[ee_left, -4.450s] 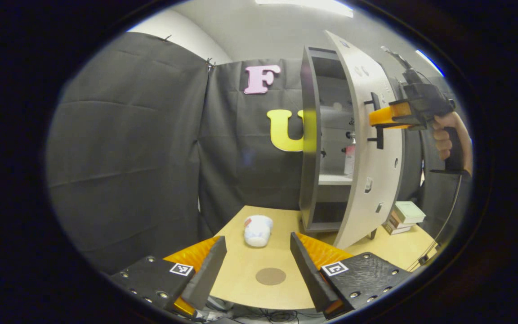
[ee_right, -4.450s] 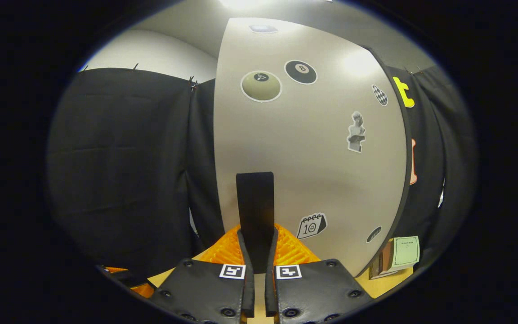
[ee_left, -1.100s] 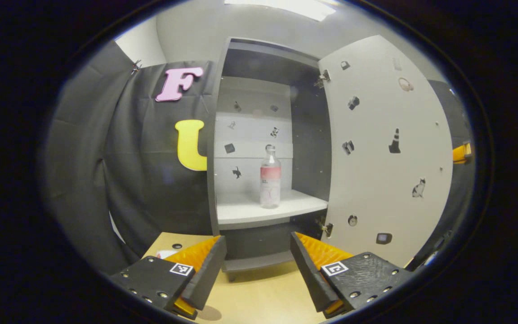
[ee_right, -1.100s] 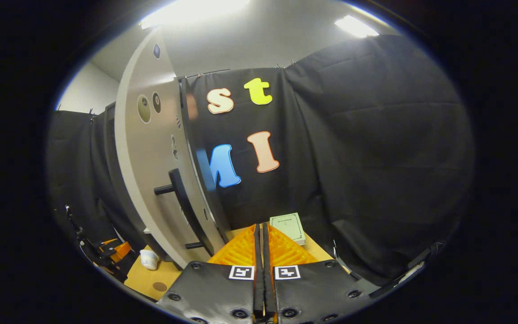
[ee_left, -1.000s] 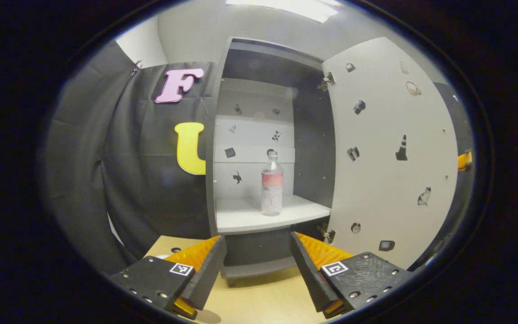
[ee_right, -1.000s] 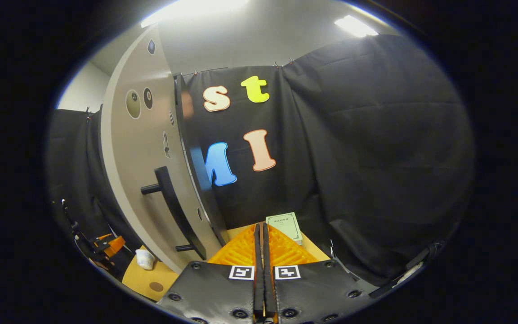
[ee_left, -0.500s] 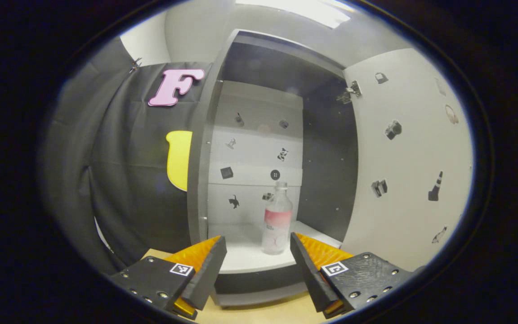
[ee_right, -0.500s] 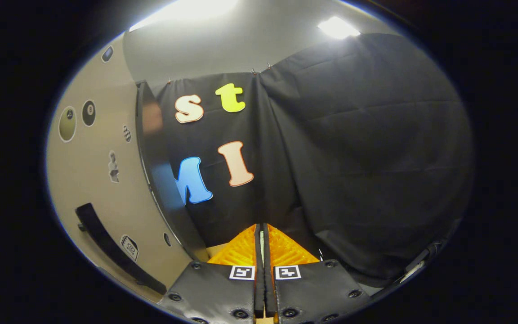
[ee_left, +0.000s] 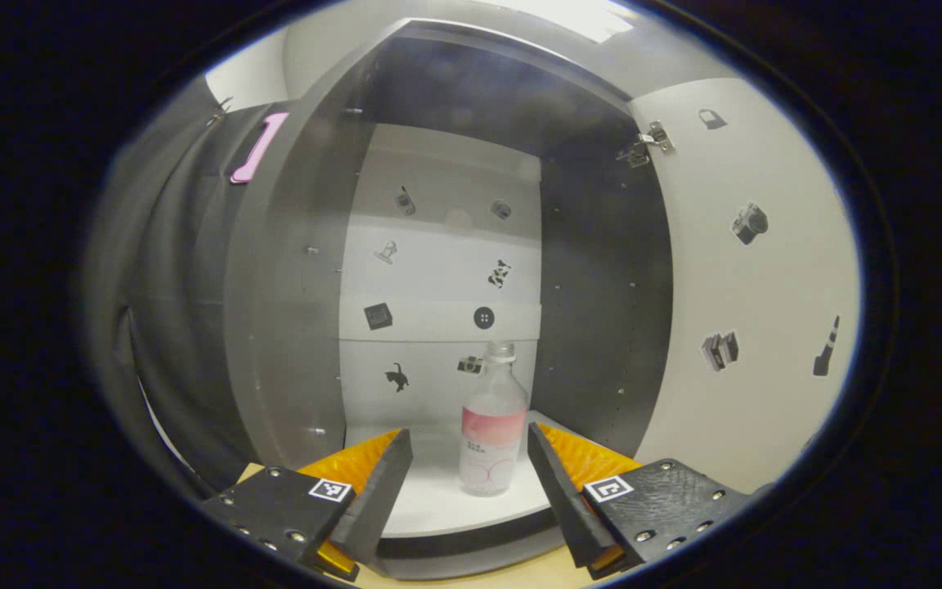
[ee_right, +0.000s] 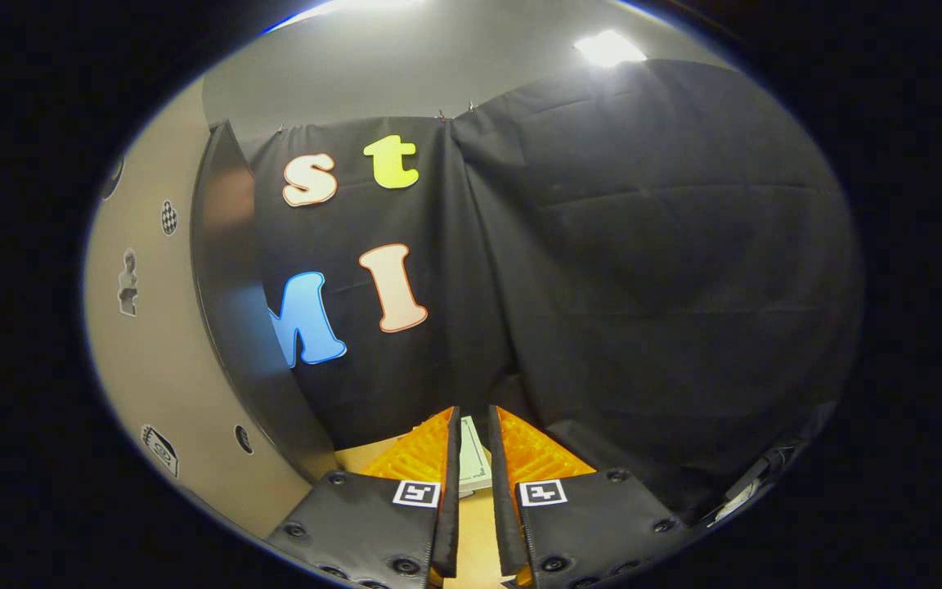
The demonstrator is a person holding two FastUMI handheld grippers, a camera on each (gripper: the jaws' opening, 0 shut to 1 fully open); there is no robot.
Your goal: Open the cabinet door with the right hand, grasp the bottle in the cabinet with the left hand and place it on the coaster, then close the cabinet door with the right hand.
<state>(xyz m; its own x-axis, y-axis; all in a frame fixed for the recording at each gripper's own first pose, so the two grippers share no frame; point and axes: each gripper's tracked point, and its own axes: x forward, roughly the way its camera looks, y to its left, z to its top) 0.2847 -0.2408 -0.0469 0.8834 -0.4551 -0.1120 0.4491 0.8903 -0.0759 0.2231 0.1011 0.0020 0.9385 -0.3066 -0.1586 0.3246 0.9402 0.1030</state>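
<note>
Since half a second ago the left gripper (ee_left: 464,474) has closed in, spread, framing the clear ribbed-cap bottle (ee_left: 492,425) upright on the smooth white shelf (ee_left: 430,501). Judged: advance level, clamp the round labelled body squarely. Right gripper (ee_right: 471,458), slightly parted, empty, beside the open door (ee_right: 140,360)

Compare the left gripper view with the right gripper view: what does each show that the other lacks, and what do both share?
Left gripper view: the open left claw facing a bottle upright on a cabinet shelf. Right gripper view: the right claw, slightly parted, with a book lying beyond it. Both: the open door and the black cloth wall.
</note>
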